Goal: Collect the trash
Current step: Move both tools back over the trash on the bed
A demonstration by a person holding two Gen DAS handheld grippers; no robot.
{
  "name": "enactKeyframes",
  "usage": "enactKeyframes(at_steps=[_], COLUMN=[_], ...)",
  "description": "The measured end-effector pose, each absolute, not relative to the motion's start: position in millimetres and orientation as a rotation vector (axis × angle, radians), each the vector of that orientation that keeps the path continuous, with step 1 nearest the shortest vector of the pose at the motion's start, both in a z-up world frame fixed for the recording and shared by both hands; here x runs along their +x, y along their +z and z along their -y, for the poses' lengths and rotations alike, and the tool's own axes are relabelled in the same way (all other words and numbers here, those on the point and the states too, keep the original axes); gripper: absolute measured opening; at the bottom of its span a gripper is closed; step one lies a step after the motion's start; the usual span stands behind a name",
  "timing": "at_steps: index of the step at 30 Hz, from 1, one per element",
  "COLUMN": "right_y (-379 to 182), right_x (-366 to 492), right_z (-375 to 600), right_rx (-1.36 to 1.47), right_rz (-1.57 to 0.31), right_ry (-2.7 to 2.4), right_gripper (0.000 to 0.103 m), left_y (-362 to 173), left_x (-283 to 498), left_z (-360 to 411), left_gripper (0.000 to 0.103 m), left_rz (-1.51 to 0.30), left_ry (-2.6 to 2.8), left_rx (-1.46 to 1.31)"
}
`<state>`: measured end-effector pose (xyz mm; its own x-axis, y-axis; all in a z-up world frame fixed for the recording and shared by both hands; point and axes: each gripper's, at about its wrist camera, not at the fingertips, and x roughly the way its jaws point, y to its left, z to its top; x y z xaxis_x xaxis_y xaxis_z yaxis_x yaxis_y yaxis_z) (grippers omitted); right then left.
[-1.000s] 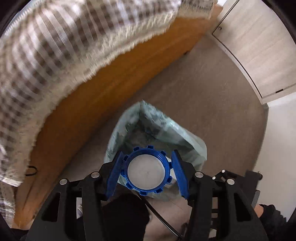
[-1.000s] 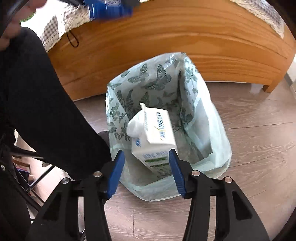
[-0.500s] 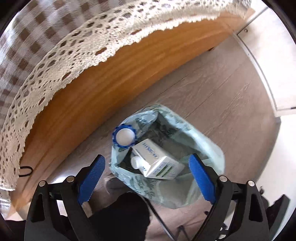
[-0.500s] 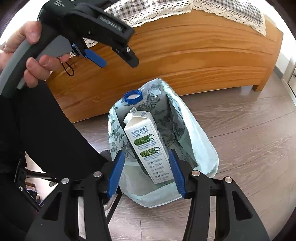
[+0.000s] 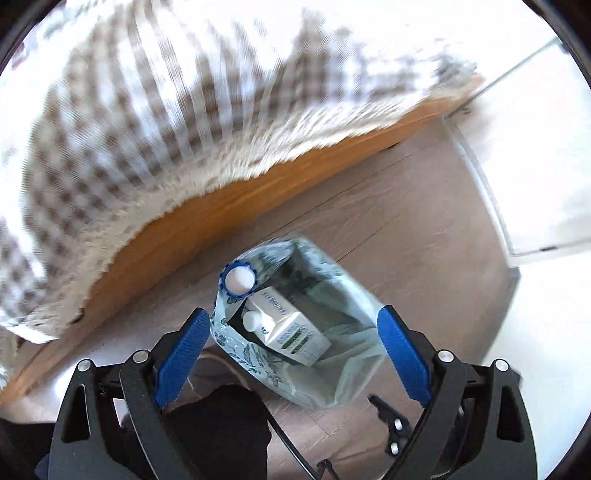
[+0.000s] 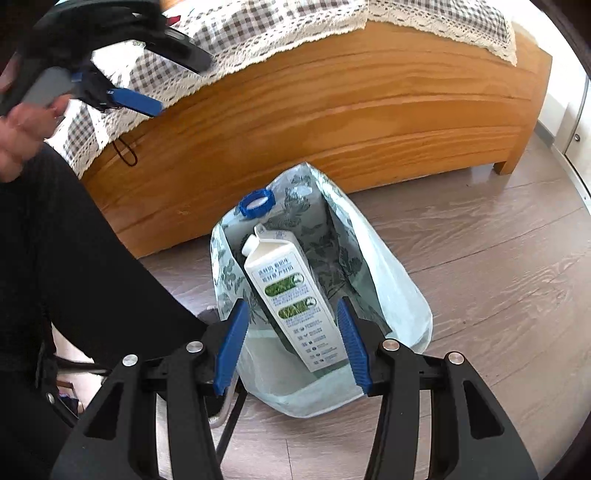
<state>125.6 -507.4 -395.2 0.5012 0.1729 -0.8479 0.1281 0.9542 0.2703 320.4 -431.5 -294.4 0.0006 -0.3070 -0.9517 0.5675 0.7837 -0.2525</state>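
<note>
A pale green patterned trash bag (image 6: 380, 280) stands open on the floor by the bed; it also shows in the left wrist view (image 5: 332, 373). A white milk carton (image 6: 295, 299) leans inside it, gripped by my right gripper (image 6: 291, 343). The carton shows in the left wrist view (image 5: 291, 328). A blue-rimmed lid (image 6: 257, 202) rests at the bag's far rim, seen in the left wrist view too (image 5: 238, 278). My left gripper (image 5: 291, 354) is open and empty, high above the bag; it shows at the upper left of the right wrist view (image 6: 122, 92).
A wooden bed frame (image 6: 332, 107) with a checked, lace-edged cover (image 6: 258, 26) stands behind the bag. The person's dark-clothed leg (image 6: 74, 266) is left of the bag. A white cabinet (image 5: 535, 147) stands at the right. Grey wood floor (image 6: 498, 295) surrounds the bag.
My left gripper opened, dropped the blue-rimmed lid onto the bag's rim, and rose away. My right gripper lifted and pulled back with the carton, which now stands more upright.
</note>
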Motion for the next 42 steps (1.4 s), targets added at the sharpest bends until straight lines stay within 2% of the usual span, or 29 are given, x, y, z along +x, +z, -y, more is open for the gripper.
enactKeyframes(at_steps=[8,16,21,26,33,37,42], right_y=[-346.8,-240.7,-175.2,-138.2,-116.7,-114.8,-117.4], right_x=[162.4,220.5,270.9,334.2,434.5,495.5,572.2], right_z=[497.1,480.4,452.9,409.4,337.6,285.7,232.7], right_rx=[0.257,0.185,0.135,0.087,0.114,0.173,0.338], right_rz=[-1.032,-0.899,-0.79,-0.731,-0.731,-0.748,-0.776], right_ry=[0.013,-0.025,0.0,0.084,0.224,0.278,0.327], right_gripper=[0.049,0.052,0.055,0.057,0.059,0.066,0.067], left_y=[-208.2,-131.8,-107.5,-106.9,-123.4,-136.0,-154.0], left_x=[328.5,361.5,399.3,447.4,532.3,578.5,618.1], left_z=[385.3,296.3,217.6,128.9,3.9,-42.6,-74.0], left_gripper=[0.089,0.09,0.091,0.091,0.091,0.091,0.091], left_rz=[-1.256,-1.004,-0.918,-0.875,-0.836,-0.813,-0.835], left_ry=[-0.781,-0.736,-0.634,-0.499,-0.264,-0.183,-0.155], left_rx=[0.215,0.122,0.074,0.029,-0.059,-0.105,-0.169])
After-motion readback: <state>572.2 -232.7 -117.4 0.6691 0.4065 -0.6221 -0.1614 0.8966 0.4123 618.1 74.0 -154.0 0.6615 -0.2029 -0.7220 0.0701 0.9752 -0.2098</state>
